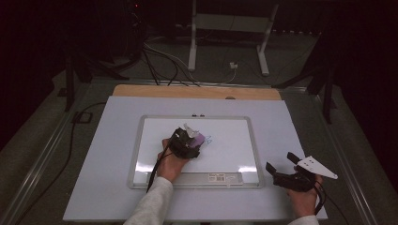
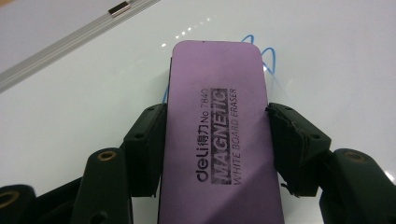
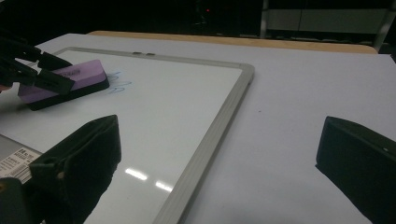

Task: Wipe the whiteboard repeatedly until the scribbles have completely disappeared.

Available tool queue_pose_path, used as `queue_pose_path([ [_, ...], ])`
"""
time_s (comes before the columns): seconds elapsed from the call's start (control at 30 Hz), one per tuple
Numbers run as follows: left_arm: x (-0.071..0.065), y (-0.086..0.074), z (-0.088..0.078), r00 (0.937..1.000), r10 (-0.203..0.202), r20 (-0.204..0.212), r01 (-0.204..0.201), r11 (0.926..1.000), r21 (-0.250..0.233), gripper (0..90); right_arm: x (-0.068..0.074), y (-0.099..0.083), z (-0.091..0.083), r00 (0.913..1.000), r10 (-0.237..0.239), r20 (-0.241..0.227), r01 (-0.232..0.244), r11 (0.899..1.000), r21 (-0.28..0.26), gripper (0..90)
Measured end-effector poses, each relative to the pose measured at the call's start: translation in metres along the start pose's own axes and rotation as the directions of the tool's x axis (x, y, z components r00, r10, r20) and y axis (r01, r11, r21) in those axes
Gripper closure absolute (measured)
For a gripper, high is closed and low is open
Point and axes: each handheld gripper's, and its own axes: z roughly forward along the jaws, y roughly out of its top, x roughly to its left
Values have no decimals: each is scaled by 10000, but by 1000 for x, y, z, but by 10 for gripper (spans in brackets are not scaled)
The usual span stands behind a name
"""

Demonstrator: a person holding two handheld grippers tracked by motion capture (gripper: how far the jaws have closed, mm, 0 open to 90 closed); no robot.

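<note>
— Eraser (image 2: 217,140) was where, relative to the whiteboard (image 1: 141,154)?

— Flat on its white surface, near the middle, its front edge over the blue marks (image 2: 271,58). The left gripper (image 2: 215,144) clasped it by both long sides. The right gripper (image 1: 280,171) rested beside the whiteboard's right frame, jaws spread, nothing between them.

— And to wipe well?

— I would keep the felt flat and press evenly across the marks.
</note>
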Motion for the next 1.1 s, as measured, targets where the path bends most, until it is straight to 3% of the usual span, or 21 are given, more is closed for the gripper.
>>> queue_pose_path([
  [0.1, -11, 1, 1, 9968, 222, 770, -215, 9997, -100, 419, 1, 0, 1, 10000, -24, -7, 24, 10000, 39, 4],
  [0.13, -15, 2, 2, 9925, 339, 1170, -323, 9994, -157, 419, 1, 0, 1, 10000, -39, -6, 39, 10000, 42, 4],
  [0.23, -29, 3, 3, 9811, 812, 1756, -764, 9965, -335, 419, 1, 0, 0, 10000, -16, -9, 16, 10000, 35, 4],
  [0.33, -38, 4, 4, 9735, 1034, 2039, -971, 9944, -405, 419, 0, 0, 0, 10000, -20, -12, 20, 10000, 21, 4],
  [0.43, -38, 4, 4, 9735, 1042, 2034, -983, 9944, -391, 419, 0, 0, 0, 10000, -22, -15, 22, 10000, 22, 4],
  [0.53, -35, 6, 4, 9834, 982, 1528, -939, 9950, -349, 419, 0, 0, 0, 10000, -22, -16, 22, 10000, 31, 4],
  [0.67, -22, 6, 6, 9949, 563, 840, -542, 9982, -267, 419, 0, 0, -1, 10000, 6, -3, -6, 10000, -1, 4],
  [0.8, -2, 4, 5, 9998, 119, 165, -118, 9999, -108, 419, -1, 0, -1, 10000, 9, 12, -9, 10000, 4, 4],
  [0.97, 24, 0, 4, 9962, -591, -640, 591, 9982, -20, 419, -1, 0, -1, 10000, 15, 24, -15, 10000, 11, 5],
  [1.1, 42, 1, 6, 9837, -1201, -1337, 1225, 9924, 94, 419, -1, 0, -1, 10000, 30, 28, -30, 10000, 21, 4],
])
